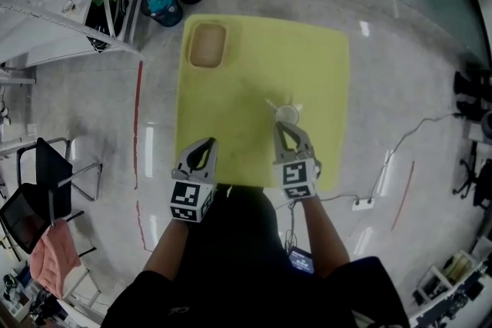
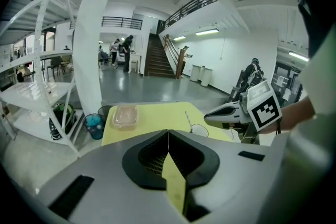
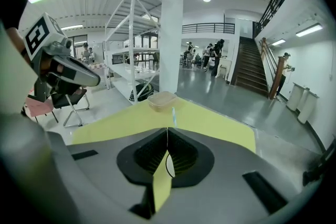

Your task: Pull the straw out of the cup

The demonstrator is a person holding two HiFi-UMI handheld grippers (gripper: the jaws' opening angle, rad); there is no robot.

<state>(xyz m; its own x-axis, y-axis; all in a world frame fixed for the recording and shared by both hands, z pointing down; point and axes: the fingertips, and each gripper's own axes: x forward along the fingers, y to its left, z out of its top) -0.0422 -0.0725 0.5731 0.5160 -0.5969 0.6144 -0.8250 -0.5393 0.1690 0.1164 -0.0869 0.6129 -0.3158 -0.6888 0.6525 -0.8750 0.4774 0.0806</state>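
A clear cup [image 1: 287,114] stands on the yellow table [image 1: 254,73], with a thin straw [image 1: 274,104] leaning out of it to the upper left. My right gripper [image 1: 280,127] is shut and empty, its tips just on the near side of the cup. In the right gripper view the straw [image 3: 173,115] rises right above the shut jaws and the cup's rim [image 3: 170,164] shows through the gap below them. My left gripper [image 1: 208,144] is also shut and empty, over the table's near edge, left of the cup. The left gripper view shows the cup [image 2: 199,130], the straw [image 2: 187,119] and the right gripper [image 2: 210,116].
A tan lidded container [image 1: 207,44] sits at the table's far left corner. Two bins [image 1: 162,5] and a white shelf unit [image 1: 54,8] stand beyond that corner. A chair [image 1: 42,180] is at the left, and a power strip with cable [image 1: 361,203] lies on the floor at the right.
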